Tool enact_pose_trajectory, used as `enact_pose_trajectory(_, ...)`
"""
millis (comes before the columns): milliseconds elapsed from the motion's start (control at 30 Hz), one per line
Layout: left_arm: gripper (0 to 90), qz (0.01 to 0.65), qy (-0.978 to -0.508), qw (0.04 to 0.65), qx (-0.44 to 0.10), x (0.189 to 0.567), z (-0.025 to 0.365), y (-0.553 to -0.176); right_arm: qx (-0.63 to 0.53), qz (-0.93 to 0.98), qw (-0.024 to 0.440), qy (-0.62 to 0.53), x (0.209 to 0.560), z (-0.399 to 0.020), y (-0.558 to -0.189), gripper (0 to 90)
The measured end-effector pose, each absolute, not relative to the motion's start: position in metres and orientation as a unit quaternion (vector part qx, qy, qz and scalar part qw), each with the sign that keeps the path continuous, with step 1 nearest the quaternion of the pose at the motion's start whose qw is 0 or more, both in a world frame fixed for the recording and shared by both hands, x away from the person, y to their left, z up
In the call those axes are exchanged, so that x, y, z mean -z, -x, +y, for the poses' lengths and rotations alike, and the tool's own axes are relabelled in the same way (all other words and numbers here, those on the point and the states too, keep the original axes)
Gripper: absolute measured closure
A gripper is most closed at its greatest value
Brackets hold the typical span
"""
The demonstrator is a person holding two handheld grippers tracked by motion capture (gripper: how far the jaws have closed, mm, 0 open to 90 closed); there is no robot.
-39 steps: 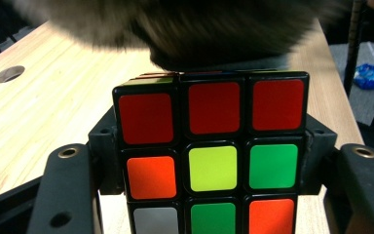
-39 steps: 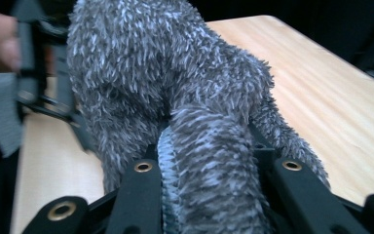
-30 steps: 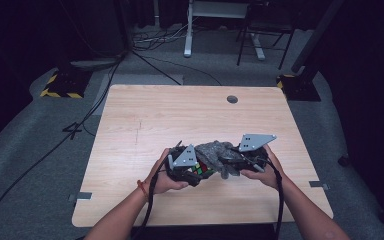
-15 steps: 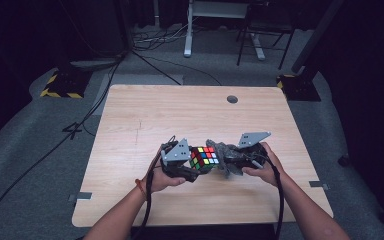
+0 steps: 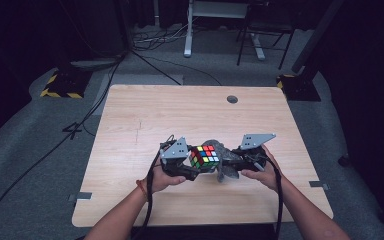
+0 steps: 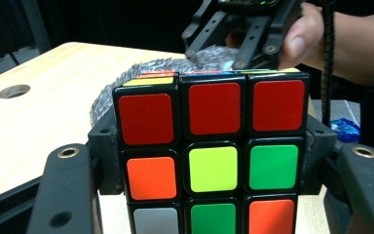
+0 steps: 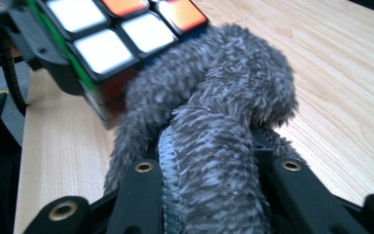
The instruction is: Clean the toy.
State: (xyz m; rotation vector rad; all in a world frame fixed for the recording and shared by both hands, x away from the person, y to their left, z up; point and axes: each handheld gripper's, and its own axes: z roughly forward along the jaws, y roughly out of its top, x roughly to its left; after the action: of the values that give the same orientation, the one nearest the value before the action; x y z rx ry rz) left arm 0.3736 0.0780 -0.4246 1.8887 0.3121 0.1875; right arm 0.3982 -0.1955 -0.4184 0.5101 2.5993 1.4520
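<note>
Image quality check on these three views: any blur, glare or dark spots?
High view: table evenly lit, floor around it dark. Left gripper view: puzzle cube sharp, no glare on its stickers, background black. Right gripper view: white cube stickers blown out, grey fuzzy cloth in the right claw soft close up, wood behind lightly blurred.

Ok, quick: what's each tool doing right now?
Left tool: closed on the puzzle cube, its jaws on two opposite sides.
Right tool: closed on the grey fuzzy cloth, which touches the cube.
</note>
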Motion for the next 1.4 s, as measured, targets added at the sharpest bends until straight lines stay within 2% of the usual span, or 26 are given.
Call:
enact_pose_trajectory(200, 33.3, 0.136, -0.809, 0.567, -0.072, 0.427, 0.077, -0.375, -0.493, 0.851, 0.064, -0.167, 0.414, -0.198, -0.397, 68.9)
enact_pose_trajectory(433, 33.3, 0.132, -0.835, 0.529, -0.077, 0.432, 0.068, -0.374, -0.509, 0.843, 0.071, -0.159, 0.405, -0.201, -0.393, 69.1)
enact_pose_trajectory(633, 33.6, 0.121, -0.846, 0.512, -0.091, 0.433, 0.064, -0.372, -0.513, 0.841, 0.093, -0.143, 0.396, -0.199, -0.386, 69.1)
enact_pose_trajectory(767, 33.8, 0.123, -0.832, 0.534, -0.091, 0.43, 0.068, -0.372, -0.506, 0.844, 0.107, -0.14, 0.397, -0.196, -0.381, 69.2)
enact_pose_trajectory(1133, 33.8, 0.123, -0.816, 0.557, -0.094, 0.421, 0.073, -0.371, -0.417, 0.886, 0.093, -0.178, 0.429, -0.188, -0.398, 69.1)
enact_pose_trajectory(1400, 33.8, 0.133, -0.827, 0.536, -0.108, 0.427, 0.075, -0.375, -0.487, 0.85, 0.125, -0.154, 0.4, -0.196, -0.383, 69.1)
